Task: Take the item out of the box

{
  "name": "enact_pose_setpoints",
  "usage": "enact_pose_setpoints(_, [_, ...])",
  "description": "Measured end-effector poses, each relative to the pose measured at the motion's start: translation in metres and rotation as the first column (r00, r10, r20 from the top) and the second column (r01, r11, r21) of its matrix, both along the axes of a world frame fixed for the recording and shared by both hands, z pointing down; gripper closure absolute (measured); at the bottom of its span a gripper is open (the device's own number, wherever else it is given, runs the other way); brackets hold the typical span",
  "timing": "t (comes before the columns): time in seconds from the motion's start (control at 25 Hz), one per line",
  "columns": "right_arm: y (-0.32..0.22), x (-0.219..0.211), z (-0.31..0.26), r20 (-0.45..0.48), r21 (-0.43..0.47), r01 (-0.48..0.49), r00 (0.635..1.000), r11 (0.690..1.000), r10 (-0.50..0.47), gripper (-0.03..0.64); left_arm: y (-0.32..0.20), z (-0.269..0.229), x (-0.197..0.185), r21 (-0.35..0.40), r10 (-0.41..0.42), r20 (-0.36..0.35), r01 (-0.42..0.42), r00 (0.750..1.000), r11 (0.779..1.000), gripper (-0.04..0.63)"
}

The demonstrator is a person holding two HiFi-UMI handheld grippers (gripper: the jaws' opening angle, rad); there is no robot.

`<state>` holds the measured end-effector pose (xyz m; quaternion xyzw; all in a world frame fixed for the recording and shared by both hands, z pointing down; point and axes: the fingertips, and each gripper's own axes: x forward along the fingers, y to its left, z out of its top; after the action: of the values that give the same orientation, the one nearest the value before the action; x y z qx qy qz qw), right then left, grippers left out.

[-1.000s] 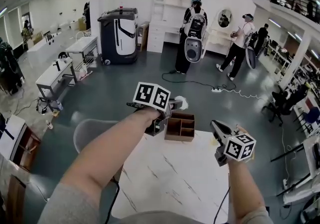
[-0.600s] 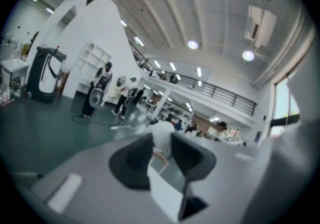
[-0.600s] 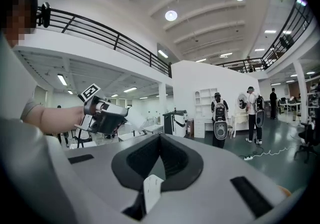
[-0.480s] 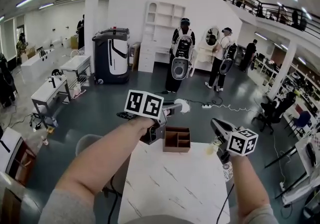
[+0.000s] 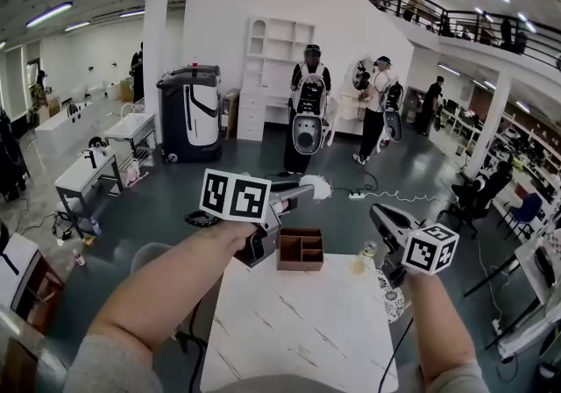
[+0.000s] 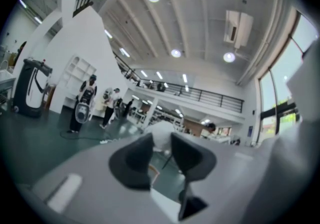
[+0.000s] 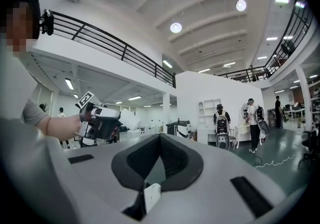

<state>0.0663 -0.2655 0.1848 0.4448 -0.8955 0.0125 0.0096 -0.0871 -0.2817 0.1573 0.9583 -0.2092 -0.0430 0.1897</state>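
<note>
A brown wooden box (image 5: pixel 301 249) with open compartments stands at the far edge of the white marble table (image 5: pixel 298 330). My left gripper (image 5: pixel 296 193) is raised above the box's left side and is shut on a white rounded item (image 5: pixel 317 187). In the left gripper view the white item (image 6: pixel 161 132) sits between the dark pads of the gripper (image 6: pixel 161 140). The right gripper (image 5: pixel 377 214) hovers to the right of the box with its jaws together and nothing in them. The right gripper view shows its own gripper (image 7: pixel 160 138) and, off to the left, the left gripper (image 7: pixel 100 120) with the white item (image 7: pixel 127 118).
A small glass bottle (image 5: pixel 364 254) stands on the table right of the box, and a patterned plate (image 5: pixel 392 299) lies at the right edge. A grey chair (image 5: pixel 151 253) is left of the table. Two people (image 5: pixel 307 106) and a black-and-white machine (image 5: pixel 188 115) stand beyond.
The head view has tilted upward, so more of the hall shows and the table sits lower. Both grippers stay raised; the left keeps hold of the white item and has drifted slightly left.
</note>
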Motion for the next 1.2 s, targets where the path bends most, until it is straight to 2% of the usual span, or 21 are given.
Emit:
enact_pose_setpoints(0.32, [0.049,0.052,-0.028,0.028,0.036,0.104,0.994,0.994,-0.105,0.611,0.072,-0.020,0.046,0.084,-0.067,-0.016,0.068,0.998,0.994,0.472])
enact_pose_setpoints(0.48, [0.067,0.068,-0.028,0.040,0.031,0.165,0.985,0.986,-0.166,0.611,0.100,-0.018,0.063,0.100,-0.097,-0.061,0.103,0.993,0.990,0.472])
enact_pose_setpoints(0.68, [0.086,0.095,-0.024,0.041,0.031,0.250,0.967,0.968,-0.251,0.611,0.127,-0.006,0.097,0.071,-0.144,-0.117,0.153,0.983,0.986,0.471])
enact_pose_setpoints(0.92, [0.136,0.093,0.022,0.005,0.068,0.333,0.943,0.941,-0.334,0.611,0.182,0.047,0.099,0.026,-0.217,-0.154,0.224,0.964,0.974,0.471])
enact_pose_setpoints(1.04, [0.147,0.092,0.038,-0.030,0.064,0.341,0.940,0.938,-0.339,0.611,0.197,0.065,0.103,0.009,-0.213,-0.169,0.218,0.962,0.976,0.471])
enact_pose_setpoints(1.2, [0.160,0.080,0.068,0.018,0.015,0.327,0.945,0.945,-0.328,0.611,0.211,0.089,0.087,-0.035,-0.192,-0.176,0.189,0.965,0.981,0.471])
